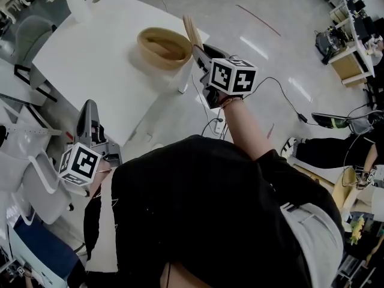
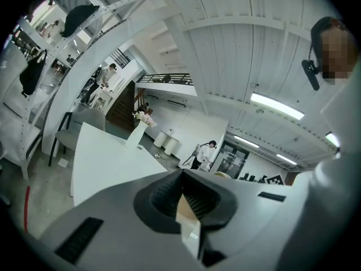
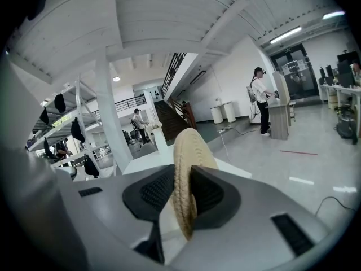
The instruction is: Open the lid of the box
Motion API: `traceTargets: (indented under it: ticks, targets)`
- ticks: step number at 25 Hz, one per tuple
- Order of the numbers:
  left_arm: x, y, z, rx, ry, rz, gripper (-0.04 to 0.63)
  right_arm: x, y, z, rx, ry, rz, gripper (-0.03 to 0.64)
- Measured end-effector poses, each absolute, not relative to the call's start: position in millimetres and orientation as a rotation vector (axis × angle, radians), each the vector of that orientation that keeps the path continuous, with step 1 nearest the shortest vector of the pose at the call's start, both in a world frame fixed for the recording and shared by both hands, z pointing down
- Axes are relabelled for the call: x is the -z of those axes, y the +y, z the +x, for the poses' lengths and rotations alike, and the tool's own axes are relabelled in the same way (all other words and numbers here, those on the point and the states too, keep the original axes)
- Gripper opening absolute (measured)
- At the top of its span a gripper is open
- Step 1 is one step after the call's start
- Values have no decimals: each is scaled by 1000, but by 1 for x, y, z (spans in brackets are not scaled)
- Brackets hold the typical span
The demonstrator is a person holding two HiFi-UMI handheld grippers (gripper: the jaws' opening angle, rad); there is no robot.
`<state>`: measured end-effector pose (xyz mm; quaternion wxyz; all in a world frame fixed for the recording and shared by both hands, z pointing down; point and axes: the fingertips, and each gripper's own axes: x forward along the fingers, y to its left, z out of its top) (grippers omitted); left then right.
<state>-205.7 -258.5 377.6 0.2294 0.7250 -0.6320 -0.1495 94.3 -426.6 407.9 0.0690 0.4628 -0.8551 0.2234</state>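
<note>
The right gripper is pinching the lid, its two dark ribbed pads pressed on either face. The lid is a round, flat disc of pale tan woven fibre, held on edge so that it stands upright between the jaws, with its rim rising above them. In the head view the lid sits just above centre frame, lifted clear of the box and just to the right of it. The gripper's cube carries black-and-white square markers.

The box is a round, shallow, tan woven container with its top uncovered. It stands near the right edge of a white worktop in the upper middle of the head view. Its inside shows the same tan colour; from this angle it is hard to tell whether anything lies in it.

The left gripper has its jaws pressed together at the tips, with nothing gripped. In the head view it is at lower left, beyond the worktop's near edge and well apart from the box. Its own cube also bears a black-and-white square marker.

At the upper left of the head view, on the worktop's far end, stands a white vase holding pink flowers.
</note>
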Motion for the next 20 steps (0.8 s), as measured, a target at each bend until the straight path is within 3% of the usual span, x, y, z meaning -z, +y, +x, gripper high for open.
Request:
traceTargets:
  ticks: [20]
  targets:
    - [-372,-213,-143,413,-1737,2028,9,-413,-371,133,-835,-2622,1309,92]
